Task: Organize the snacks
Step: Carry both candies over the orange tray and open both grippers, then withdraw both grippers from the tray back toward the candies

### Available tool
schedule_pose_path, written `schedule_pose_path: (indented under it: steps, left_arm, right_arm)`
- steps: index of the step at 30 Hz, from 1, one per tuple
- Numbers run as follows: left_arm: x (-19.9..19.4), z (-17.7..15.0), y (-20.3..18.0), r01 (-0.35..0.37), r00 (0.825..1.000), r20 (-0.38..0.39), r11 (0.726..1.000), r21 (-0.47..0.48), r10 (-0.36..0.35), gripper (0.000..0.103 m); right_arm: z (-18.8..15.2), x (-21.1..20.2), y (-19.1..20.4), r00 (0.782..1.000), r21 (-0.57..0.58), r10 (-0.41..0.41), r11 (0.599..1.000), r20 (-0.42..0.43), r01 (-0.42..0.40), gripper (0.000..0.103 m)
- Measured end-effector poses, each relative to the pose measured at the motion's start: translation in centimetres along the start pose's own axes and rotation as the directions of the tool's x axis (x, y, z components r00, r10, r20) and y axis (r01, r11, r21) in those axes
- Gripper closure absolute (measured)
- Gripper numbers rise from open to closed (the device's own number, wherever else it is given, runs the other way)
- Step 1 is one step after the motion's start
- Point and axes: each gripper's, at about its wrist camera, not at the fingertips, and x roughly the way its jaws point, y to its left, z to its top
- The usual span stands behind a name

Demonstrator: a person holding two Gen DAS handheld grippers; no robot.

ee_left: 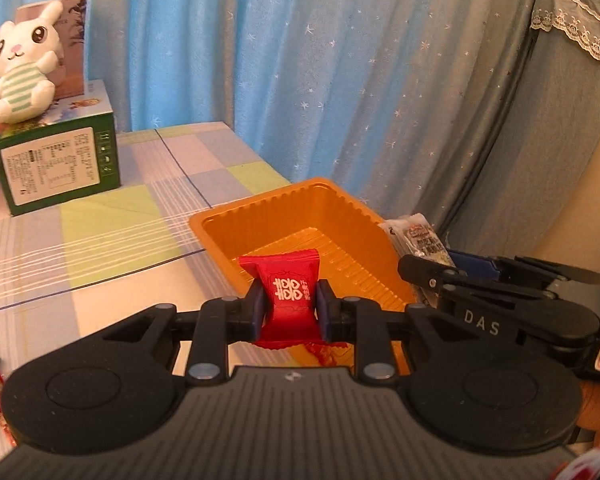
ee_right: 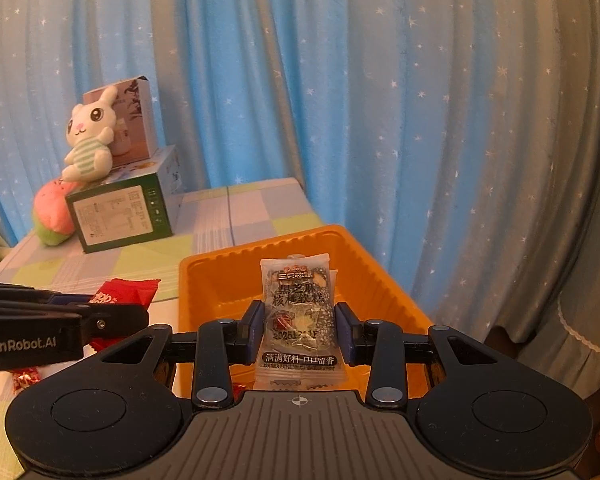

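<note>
**Two wrapped snacks held at the near edge of the orange tray**

The left gripper [ee_left: 290, 308] is clamped on a red candy [ee_left: 288, 296], its pads pinching the wrapper's narrow middle, and the candy sits just above the near rim of the orange tray [ee_left: 220, 236]. The right gripper [ee_right: 300, 330] grips a clear sesame cake packet [ee_right: 298, 312] by its sides, upright, over the tray's near wall [ee_right: 204, 292]. The tray looks empty inside, so the sorting seems to be only starting.

Risks from here, as I judge them:

- The two grippers are close together at the tray's near side. If both move in at once, they could bump and knock a snack loose.
- The candy is held only by its crinkly wrapper, which could slip out short of the tray and land on the checked tablecloth [ee_left: 112, 220].
- The tray looks light and thin. A low finger catching its rim could push it toward the curtain [ee_left: 340, 80] behind it, at the table's edge.
- The packet is slick, so it could twist when let go and lean on the wall.
</note>
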Motion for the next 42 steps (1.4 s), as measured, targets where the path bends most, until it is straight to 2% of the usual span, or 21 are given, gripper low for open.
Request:
schedule_pose_path:
  steps: [9, 22, 24, 32, 42]
  left_arm:
    - [2.4, 1.1, -1.1, 0.026, 1.0, -0.002, 0.999, 0.043, -0.026, 0.08]
    - [5.8, 1.3, -1.6, 0.07, 0.997, -0.04, 0.997, 0.032, -0.069, 0.079]
    - [6.0, 1.2, -1.5, 0.073, 0.997, -0.036, 0.997, 0.024, -0.072, 0.071]
    - [5.5, 1.1, 0.5, -0.016, 0.999, -0.051, 1.0, -0.007, 0.016, 0.07]
    - [3.6, 0.7, 2.6, -0.055, 0.998, -0.033, 0.998, -0.014, 0.055, 0.069]
  right_arm:
    - [-0.3, 0.9, -2.5, 0.998, 0.084, -0.052, 0.995, -0.043, 0.056, 0.065]
    - [-0.5, 1.8, -4.0, 0.994, 0.132, -0.067, 0.988, -0.087, 0.079, 0.065]
    - [-0.6, 1.9, -4.1, 0.994, 0.137, -0.066, 0.987, -0.091, 0.078, 0.065]
    - [-0.6, 1.9, -4.5, 0.995, 0.166, -0.049, 0.984, -0.092, 0.063, 0.065]
    - [-0.4, 1.7, -3.9, 0.997, 0.183, -0.007, 0.983, -0.071, 0.02, 0.065]
